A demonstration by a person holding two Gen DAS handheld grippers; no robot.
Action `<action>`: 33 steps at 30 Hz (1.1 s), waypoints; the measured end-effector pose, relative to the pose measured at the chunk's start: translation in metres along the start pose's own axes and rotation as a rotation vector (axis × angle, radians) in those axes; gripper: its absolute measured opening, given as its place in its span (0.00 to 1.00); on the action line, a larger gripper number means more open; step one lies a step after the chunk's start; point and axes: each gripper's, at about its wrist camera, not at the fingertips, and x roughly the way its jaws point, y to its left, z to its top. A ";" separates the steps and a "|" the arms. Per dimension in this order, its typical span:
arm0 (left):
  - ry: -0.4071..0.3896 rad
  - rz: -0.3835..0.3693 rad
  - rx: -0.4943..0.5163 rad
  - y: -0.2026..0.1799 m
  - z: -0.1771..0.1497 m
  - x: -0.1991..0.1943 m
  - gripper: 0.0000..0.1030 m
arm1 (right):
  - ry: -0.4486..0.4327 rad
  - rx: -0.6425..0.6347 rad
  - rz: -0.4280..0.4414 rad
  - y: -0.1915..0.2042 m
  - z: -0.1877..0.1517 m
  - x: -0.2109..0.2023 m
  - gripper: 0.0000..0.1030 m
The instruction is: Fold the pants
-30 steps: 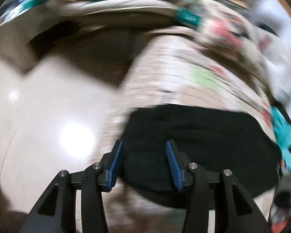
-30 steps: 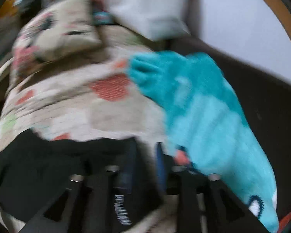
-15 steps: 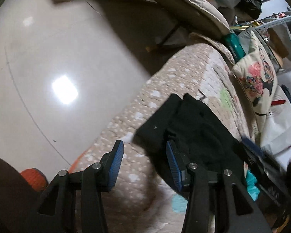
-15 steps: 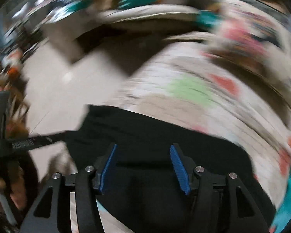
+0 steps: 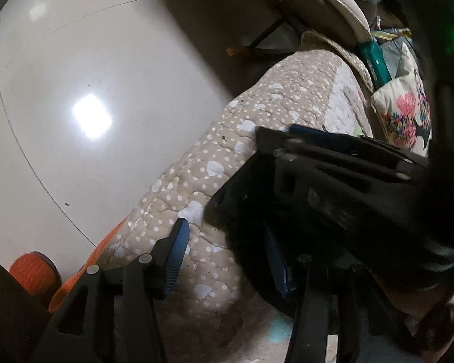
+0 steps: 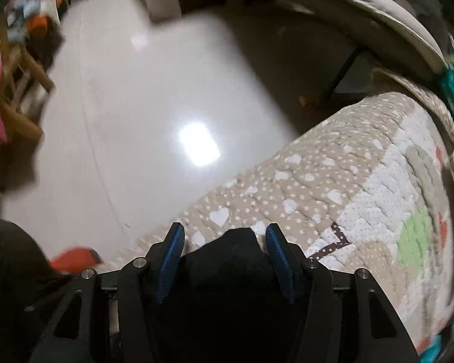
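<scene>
Quilt: black pants corner pointing fwd btwn right gripper spread fingers; left gripper also apart.

quilted beige heart-print cover over the couch seat; black pants lie on it; floral pillow at far end

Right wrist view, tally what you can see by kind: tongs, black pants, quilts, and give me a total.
Tongs: 1, the right tongs, fingers apart around a corner of the pants
Black pants: 1
Quilt: 1, heart-dotted, under the pants
Total: 3
</scene>
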 end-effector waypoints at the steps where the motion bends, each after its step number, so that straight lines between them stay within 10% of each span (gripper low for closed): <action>1: 0.003 -0.011 0.001 0.001 0.000 -0.001 0.40 | 0.001 -0.001 -0.035 0.001 -0.001 0.000 0.14; 4: 0.017 -0.066 0.008 0.002 0.001 -0.006 0.17 | -0.050 0.067 -0.008 -0.007 -0.004 -0.017 0.09; 16: -0.047 -0.178 0.226 -0.079 -0.030 -0.043 0.13 | -0.274 0.287 -0.001 -0.064 -0.069 -0.109 0.08; 25: 0.058 -0.119 0.557 -0.192 -0.117 0.012 0.16 | -0.328 0.608 -0.033 -0.158 -0.214 -0.123 0.08; 33: 0.161 -0.169 0.596 -0.175 -0.136 0.002 0.22 | -0.174 0.939 -0.272 -0.216 -0.353 -0.096 0.08</action>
